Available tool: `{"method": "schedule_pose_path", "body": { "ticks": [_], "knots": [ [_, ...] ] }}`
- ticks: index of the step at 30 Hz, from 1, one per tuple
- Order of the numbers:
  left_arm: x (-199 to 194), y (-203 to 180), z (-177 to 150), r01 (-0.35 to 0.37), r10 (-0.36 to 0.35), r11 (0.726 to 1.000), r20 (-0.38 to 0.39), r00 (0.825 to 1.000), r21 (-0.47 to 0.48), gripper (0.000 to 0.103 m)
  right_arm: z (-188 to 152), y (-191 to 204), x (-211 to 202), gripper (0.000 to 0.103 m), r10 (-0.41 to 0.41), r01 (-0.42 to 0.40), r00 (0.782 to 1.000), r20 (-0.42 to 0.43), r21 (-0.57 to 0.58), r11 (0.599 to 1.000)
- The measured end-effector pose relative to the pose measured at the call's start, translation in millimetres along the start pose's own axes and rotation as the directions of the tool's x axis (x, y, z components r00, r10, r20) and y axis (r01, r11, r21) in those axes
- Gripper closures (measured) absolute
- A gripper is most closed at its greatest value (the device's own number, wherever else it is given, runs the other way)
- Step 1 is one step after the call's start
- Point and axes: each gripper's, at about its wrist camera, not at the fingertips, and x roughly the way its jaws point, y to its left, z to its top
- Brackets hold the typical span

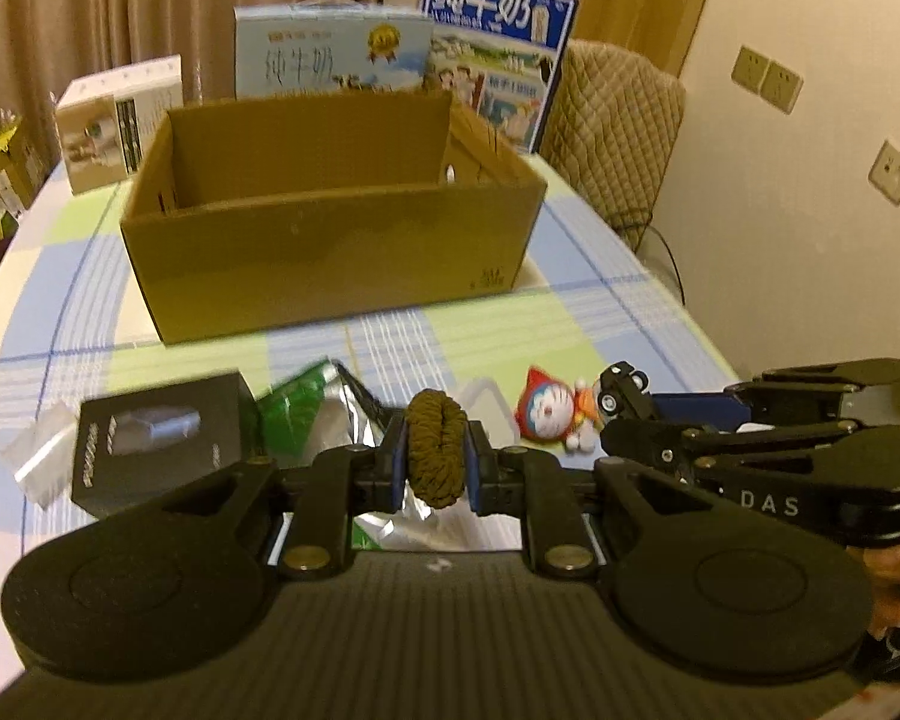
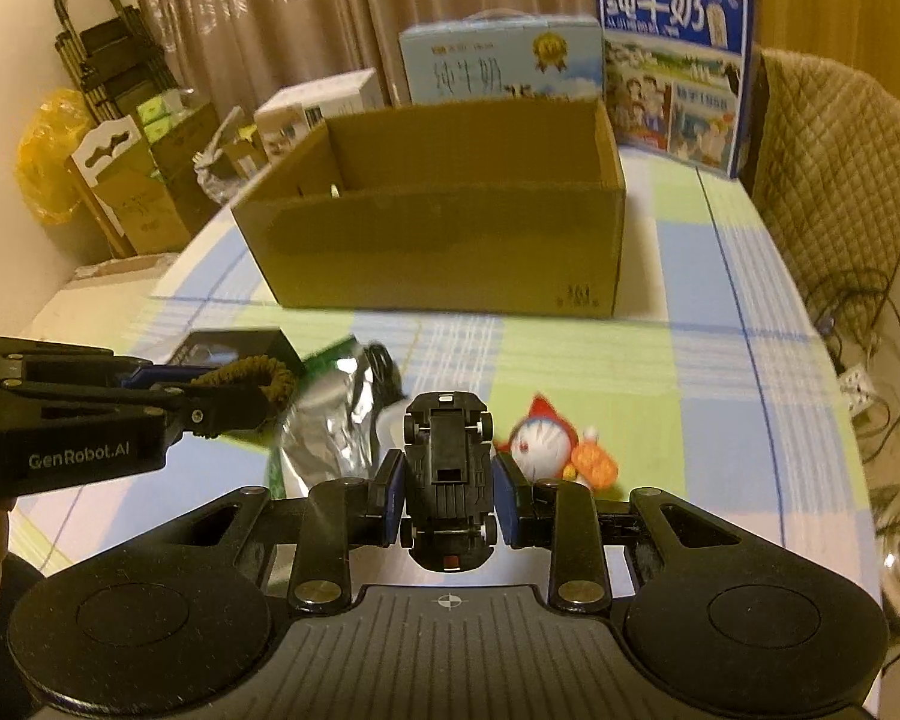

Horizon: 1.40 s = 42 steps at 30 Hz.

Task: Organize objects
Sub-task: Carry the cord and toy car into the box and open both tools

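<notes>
The left claw (image 1: 437,457) is squeezed tight on a brown woven ring (image 1: 436,455); its blue pads (image 1: 397,463) press the ring from both sides, and the ring stands up on its edge. The right claw (image 2: 449,495) is closed a little wider on a black toy car (image 2: 448,483); the car's underside and wheels face up.

Only the left view shows a clear little bag (image 1: 41,457) at 9 o'clock from the ring, and wall sockets (image 1: 766,78) at 2 o'clock; only the right view shows a yellow bag (image 2: 48,150) and stacked boxes (image 2: 144,180) beside the table at 10 o'clock, and cables (image 2: 858,324) at 3 o'clock.

Just past the claws, on the checked table (image 1: 570,324), lie a black box (image 1: 162,441), a green and silver packet (image 1: 318,402), and a blue-and-white doll in a red hood (image 2: 540,444); the doll is at 2 o'clock from the car. Farther off at 12 o'clock sits an open cardboard box (image 1: 330,240); behind it stand two milk cartons (image 1: 330,54) and a small white box (image 1: 120,120); a padded chair (image 1: 618,126) is at 1 o'clock.
</notes>
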Motion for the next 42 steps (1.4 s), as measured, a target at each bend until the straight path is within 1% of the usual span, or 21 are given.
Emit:
{"method": "schedule_pose_path", "body": {
  "ticks": [6,9,12,18,22,28,31,32,33,42],
  "knots": [
    [-9,13,39,-0.024,0.023,1.000,0.061,0.998,0.017,0.088,44,6,-4,0.076,0.015,-0.014,0.999,0.047,-0.034,0.999],
    [-10,25,64,-0.044,0.042,0.999,0.089,0.995,0.021,0.088,72,7,0,0.076,0.028,-0.025,0.997,0.066,-0.045,0.999],
    [-9,37,89,-0.064,0.061,0.998,0.114,0.992,0.017,0.088,101,2,9,0.076,0.042,-0.040,0.996,0.081,-0.031,0.999],
    [10,61,137,-0.108,0.107,0.994,0.133,0.985,-0.001,0.088,158,-15,40,0.076,0.044,-0.048,0.994,0.100,0.035,0.998],
    [33,76,159,-0.121,0.122,0.992,0.120,0.985,-0.022,0.088,184,-22,62,0.076,0.028,-0.033,0.995,0.100,0.050,0.998],
    [66,88,175,-0.115,0.118,0.993,0.109,0.987,-0.027,0.087,201,-30,98,0.076,0.023,-0.028,0.996,0.081,0.072,0.997],
    [82,94,179,-0.116,0.119,0.993,0.117,0.986,-0.033,0.074,202,-35,113,0.076,0.020,-0.026,0.997,0.072,0.087,0.996],
    [86,96,179,-0.120,0.124,0.992,0.121,0.985,-0.040,0.061,202,-37,117,0.076,0.019,-0.025,0.997,0.068,0.091,0.996],
    [89,99,179,-0.123,0.128,0.991,0.123,0.984,-0.050,0.054,200,-38,119,0.076,0.020,-0.026,0.998,0.065,0.095,0.995],
    [96,112,169,-0.139,0.146,0.988,0.114,0.983,-0.065,0.054,194,-45,133,0.076,0.028,-0.034,0.998,0.060,0.104,0.994]
  ]
}}
